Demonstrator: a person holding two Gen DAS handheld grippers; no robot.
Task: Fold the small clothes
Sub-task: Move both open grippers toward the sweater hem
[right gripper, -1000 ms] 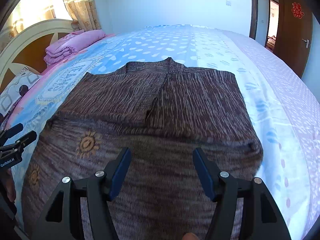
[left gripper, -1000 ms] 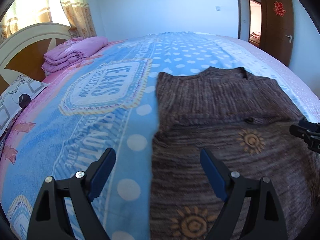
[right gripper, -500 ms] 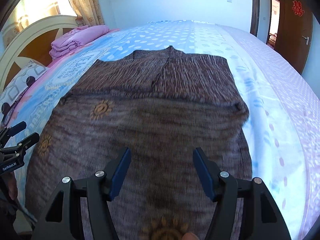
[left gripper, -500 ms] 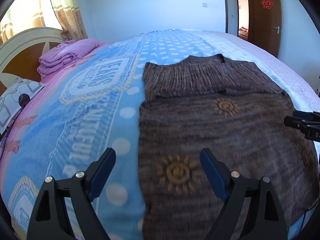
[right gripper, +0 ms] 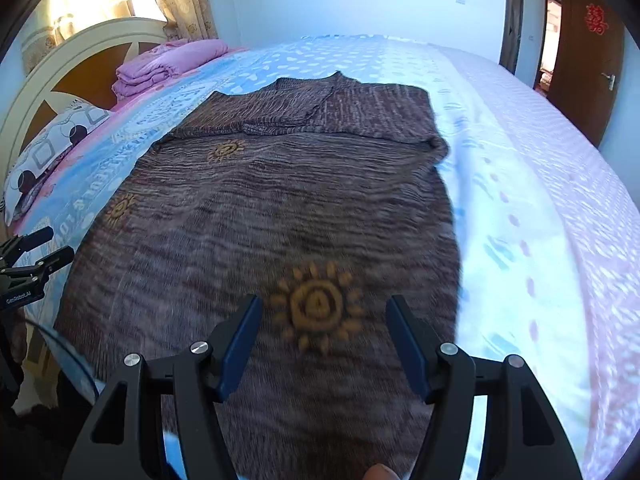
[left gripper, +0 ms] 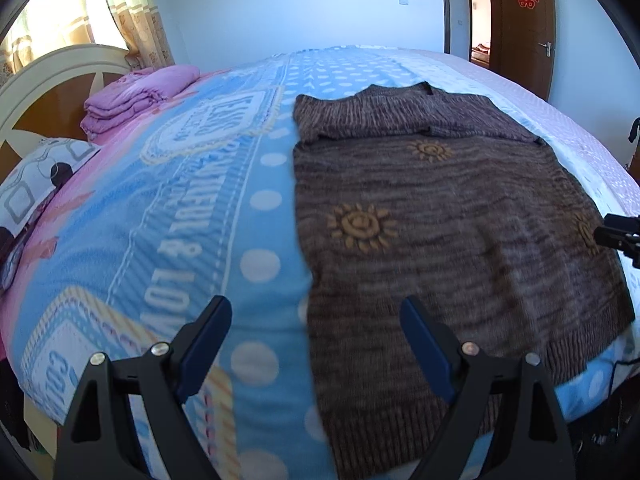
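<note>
A brown knit sweater with yellow sun patterns lies flat on the bed, sleeves folded across its upper part; it also shows in the right wrist view. My left gripper is open and empty, above the sweater's left hem edge. My right gripper is open and empty, above the hem area near a sun pattern. Each gripper shows at the edge of the other's view: the right one, the left one.
The bed has a blue and pink printed cover. A folded pink blanket and a patterned pillow lie by the headboard. A brown door is at the far right. The bed's near edge is just below the grippers.
Both grippers have pulled back toward the sweater's hem and the near bed edge; more of the sweater's lower part is in view. Both stayed open.
</note>
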